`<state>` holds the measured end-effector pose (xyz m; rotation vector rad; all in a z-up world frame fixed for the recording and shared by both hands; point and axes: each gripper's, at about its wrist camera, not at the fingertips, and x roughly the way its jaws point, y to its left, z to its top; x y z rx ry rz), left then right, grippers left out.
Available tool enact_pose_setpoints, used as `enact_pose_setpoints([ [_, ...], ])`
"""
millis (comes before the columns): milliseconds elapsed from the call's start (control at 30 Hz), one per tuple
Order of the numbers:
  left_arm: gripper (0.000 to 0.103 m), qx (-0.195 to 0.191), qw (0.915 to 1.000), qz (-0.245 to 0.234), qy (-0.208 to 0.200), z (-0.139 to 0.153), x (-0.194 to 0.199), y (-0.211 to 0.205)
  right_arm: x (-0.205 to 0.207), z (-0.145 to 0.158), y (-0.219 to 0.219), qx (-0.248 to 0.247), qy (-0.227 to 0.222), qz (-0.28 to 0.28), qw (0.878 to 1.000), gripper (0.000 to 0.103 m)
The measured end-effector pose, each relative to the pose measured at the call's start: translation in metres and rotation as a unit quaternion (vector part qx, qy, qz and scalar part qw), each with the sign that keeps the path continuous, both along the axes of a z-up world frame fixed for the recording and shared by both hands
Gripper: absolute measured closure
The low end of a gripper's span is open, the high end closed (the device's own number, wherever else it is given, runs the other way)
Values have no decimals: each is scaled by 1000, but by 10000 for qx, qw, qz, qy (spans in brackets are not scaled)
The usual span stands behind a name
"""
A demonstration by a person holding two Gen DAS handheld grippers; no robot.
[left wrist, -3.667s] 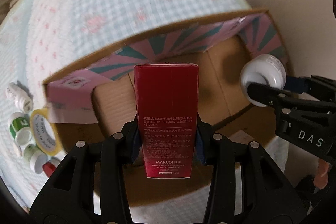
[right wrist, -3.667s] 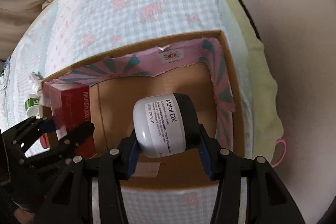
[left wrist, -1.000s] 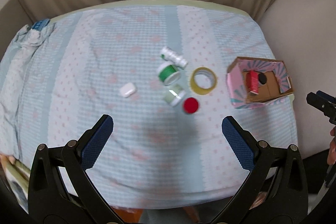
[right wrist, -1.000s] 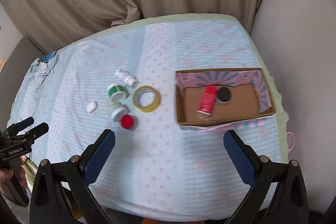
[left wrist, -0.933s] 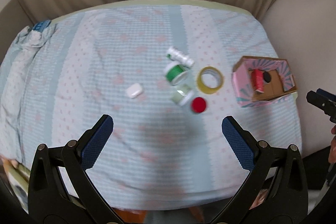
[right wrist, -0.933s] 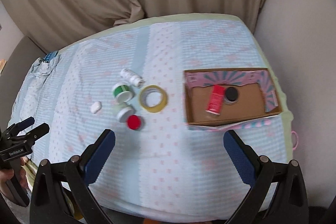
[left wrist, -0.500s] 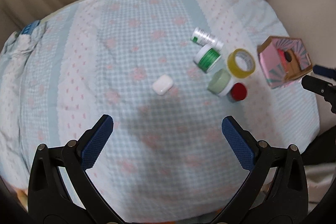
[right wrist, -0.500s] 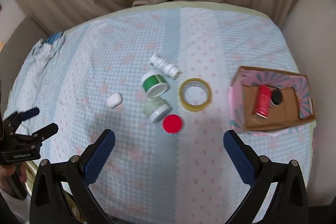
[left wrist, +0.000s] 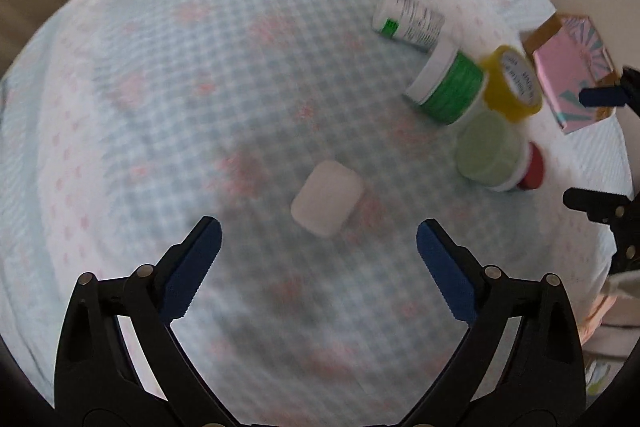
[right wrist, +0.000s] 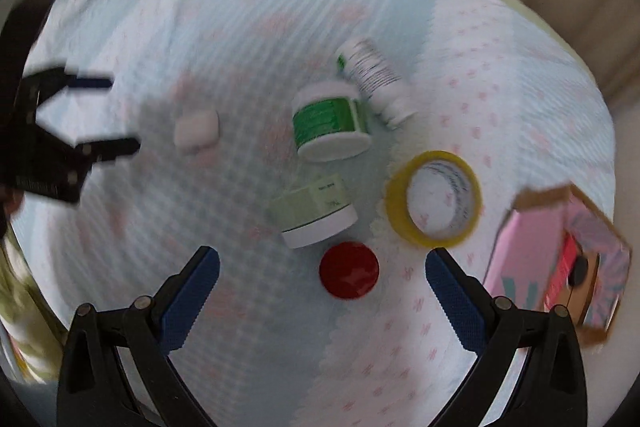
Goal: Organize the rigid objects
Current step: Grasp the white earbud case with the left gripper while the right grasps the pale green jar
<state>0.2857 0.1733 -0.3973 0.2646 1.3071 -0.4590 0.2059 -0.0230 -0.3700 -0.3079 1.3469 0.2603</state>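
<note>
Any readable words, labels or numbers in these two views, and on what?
None can be read.
Lying white bottle: print lines, blurred.
Green-labelled jar: label blurred.
Pale green jar: small label, too blurred.
Yellow tape roll: core print, illegible.

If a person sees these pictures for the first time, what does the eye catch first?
Probably the red lid between the open right gripper fingers, with the yellow tape roll beside it. In the other view, a small white case lies alone just ahead of the open left gripper.
</note>
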Motion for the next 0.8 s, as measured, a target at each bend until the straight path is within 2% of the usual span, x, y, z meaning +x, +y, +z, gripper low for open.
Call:
enact_pose_setpoints([
  [133, 17, 219, 9986, -419, 243, -36, 17, -11, 18, -38, 5, -222, 360, 374, 9984, 0],
  [333, 20, 535, 9926, -1019, 392, -70, 20, -27, 33, -77, 6, -280, 784, 632, 9945, 0],
  [367, 25, 561, 9919, -1063, 399, -73, 20, -28, 34, -82, 7, -318, 836, 670, 9937, 0],
  [533, 28, 619, 9892, -1277, 367, -79, 19, -38, 40, -99, 11, -418, 1066, 853, 9898, 0],
  [600, 36, 589, 9883, -1360, 374, -78, 16, -40, 42, -106, 12, -438, 1186, 889, 9880, 0],
  [633, 40, 586, 9879, -1386, 375, -77, 16, -42, 44, -110, 13, -475, 1258, 900, 9868, 2],
  [667, 47, 580, 9877, -1406, 376, -77, 15, -43, 44, -115, 13, -508, 1357, 907, 9853, 14],
  [700, 54, 561, 9874, -1428, 394, -76, 16, -46, 45, -119, 14, -512, 1440, 912, 9840, 34],
  [733, 58, 557, 9872, -1440, 408, -77, 18, -46, 45, -123, 14, -545, 1544, 909, 9823, 36],
  [800, 59, 566, 9873, -1430, 410, -74, 19, -46, 44, -126, 14, -634, 1599, 915, 9808, 36],
])
